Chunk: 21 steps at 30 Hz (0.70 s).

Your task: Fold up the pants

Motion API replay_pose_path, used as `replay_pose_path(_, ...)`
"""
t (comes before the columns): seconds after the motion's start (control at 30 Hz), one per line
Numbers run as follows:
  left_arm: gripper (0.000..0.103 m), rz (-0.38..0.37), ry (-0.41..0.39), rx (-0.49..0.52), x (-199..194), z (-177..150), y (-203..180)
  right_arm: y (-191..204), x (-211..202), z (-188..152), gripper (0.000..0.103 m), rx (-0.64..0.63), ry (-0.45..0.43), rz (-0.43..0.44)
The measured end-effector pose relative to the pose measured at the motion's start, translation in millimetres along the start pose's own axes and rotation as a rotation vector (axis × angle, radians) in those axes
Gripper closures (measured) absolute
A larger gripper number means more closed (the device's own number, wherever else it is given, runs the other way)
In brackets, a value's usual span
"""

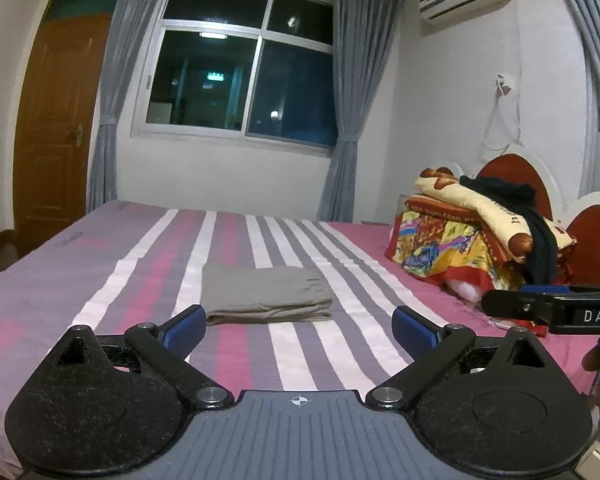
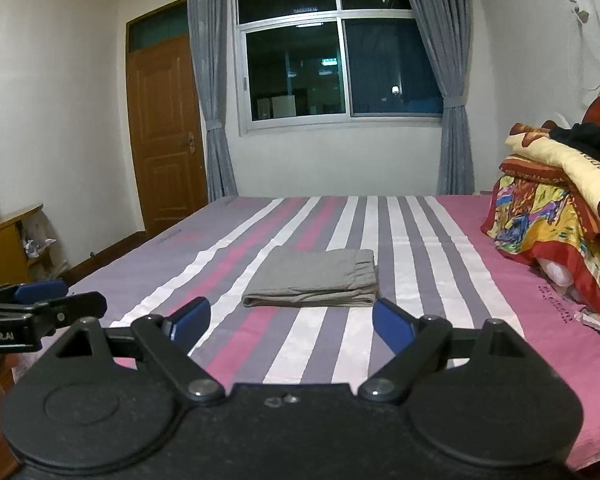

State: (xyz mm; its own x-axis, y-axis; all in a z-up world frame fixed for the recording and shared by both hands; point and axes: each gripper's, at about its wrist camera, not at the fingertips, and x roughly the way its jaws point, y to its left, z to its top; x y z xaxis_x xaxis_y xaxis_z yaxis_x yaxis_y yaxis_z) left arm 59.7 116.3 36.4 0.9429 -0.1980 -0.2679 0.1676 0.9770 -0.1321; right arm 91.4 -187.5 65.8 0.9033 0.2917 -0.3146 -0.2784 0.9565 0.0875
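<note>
The grey pants (image 1: 266,294) lie folded into a compact flat rectangle on the striped bed (image 1: 100,280); they also show in the right wrist view (image 2: 314,280). My left gripper (image 1: 300,330) is open and empty, held above the bed just in front of the pants. My right gripper (image 2: 290,322) is open and empty, also just short of the pants. The right gripper shows at the right edge of the left wrist view (image 1: 540,306); the left gripper shows at the left edge of the right wrist view (image 2: 48,300).
A pile of colourful quilts with dark clothes on top (image 1: 480,232) sits at the head of the bed on the right, also seen in the right wrist view (image 2: 560,208). A window (image 1: 240,64), curtains and a wooden door (image 1: 56,120) stand beyond the bed.
</note>
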Motion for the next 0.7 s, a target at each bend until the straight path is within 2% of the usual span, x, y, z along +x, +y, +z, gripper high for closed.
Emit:
replay_pose_path(0.53,0.004,-0.021,-0.003,0.041,-1.7,-4.7,-18.8,-12.7,-8.9,-6.9,0.014,0.024,-0.01,-0.009)
replay_pose_path(0.7,0.001,-0.021,-0.003,0.043,-1.5,-5.3,-18.4,-10.4,-11.0,-6.8,0.014,0.021,-0.006,-0.004)
